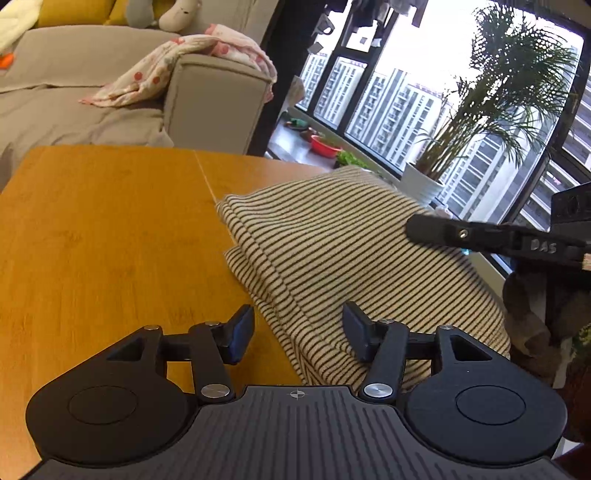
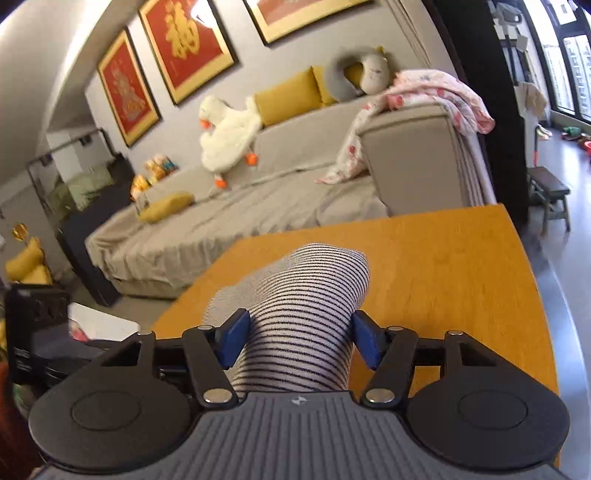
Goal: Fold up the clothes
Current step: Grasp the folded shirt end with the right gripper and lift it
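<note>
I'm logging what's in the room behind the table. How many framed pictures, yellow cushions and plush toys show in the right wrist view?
Framed pictures: 3
Yellow cushions: 4
Plush toys: 2, a white goose and a grey neck-pillow plush
Total: 9

Folded garment (image 1: 354, 251): cream with thin dark horizontal stripes; reads white-and-navy in right wrist view (image 2: 295, 332). Surface (image 1: 110, 240): orange-brown wood grain. Left gripper (image 1: 298, 328): black body, fingers (image 1: 242, 332) with blue pads. Right gripper (image 2: 297, 341): same black, blue pads. Sofa (image 2: 221, 214): grey-beige. Blanket (image 1: 177, 62): pale pink, red spots. Cushions (image 2: 288, 99): mustard yellow. Plush goose (image 2: 229, 136): white, orange feet. Framed prints (image 2: 184, 44): red with gold.
</note>
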A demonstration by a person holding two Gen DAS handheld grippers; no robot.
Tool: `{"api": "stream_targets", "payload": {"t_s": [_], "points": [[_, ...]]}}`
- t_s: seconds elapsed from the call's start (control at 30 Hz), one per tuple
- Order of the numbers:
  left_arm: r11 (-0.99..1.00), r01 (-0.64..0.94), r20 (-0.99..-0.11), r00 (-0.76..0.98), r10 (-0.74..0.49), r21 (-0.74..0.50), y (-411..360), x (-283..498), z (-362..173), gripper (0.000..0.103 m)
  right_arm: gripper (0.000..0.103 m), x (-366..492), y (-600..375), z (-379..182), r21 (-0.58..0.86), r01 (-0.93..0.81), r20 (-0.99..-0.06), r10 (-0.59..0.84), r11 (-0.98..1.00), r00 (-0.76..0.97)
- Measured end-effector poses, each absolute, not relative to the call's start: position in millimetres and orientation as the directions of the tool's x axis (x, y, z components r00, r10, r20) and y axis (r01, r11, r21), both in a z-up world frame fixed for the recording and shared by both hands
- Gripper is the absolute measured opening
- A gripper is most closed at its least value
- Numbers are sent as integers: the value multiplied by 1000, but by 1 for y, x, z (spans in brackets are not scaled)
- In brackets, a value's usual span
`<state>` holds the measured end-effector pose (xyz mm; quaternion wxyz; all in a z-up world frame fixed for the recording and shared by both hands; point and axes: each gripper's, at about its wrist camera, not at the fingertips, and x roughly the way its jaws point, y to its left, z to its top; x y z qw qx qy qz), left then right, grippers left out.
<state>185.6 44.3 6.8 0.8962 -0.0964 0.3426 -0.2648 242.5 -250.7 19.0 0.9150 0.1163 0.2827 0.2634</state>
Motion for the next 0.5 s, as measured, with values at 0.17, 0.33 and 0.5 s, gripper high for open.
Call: {"api": "stream_targets", "payload": {"t_s": [0.17, 0.33, 0.5], "points": [[835, 422, -557, 623, -549, -352, 39, 184, 6, 60, 61, 240, -255, 6, 342, -362, -513, 495, 867, 701], [839, 418, -558, 628, -543, -348, 40, 185, 5, 66, 80, 231, -262, -1, 328, -333, -543, 465, 884, 700], [831, 387, -548, 626, -555, -399, 45, 185, 1, 73, 88, 201, -271, -14, 420, -354, -564, 546, 836, 620]]}}
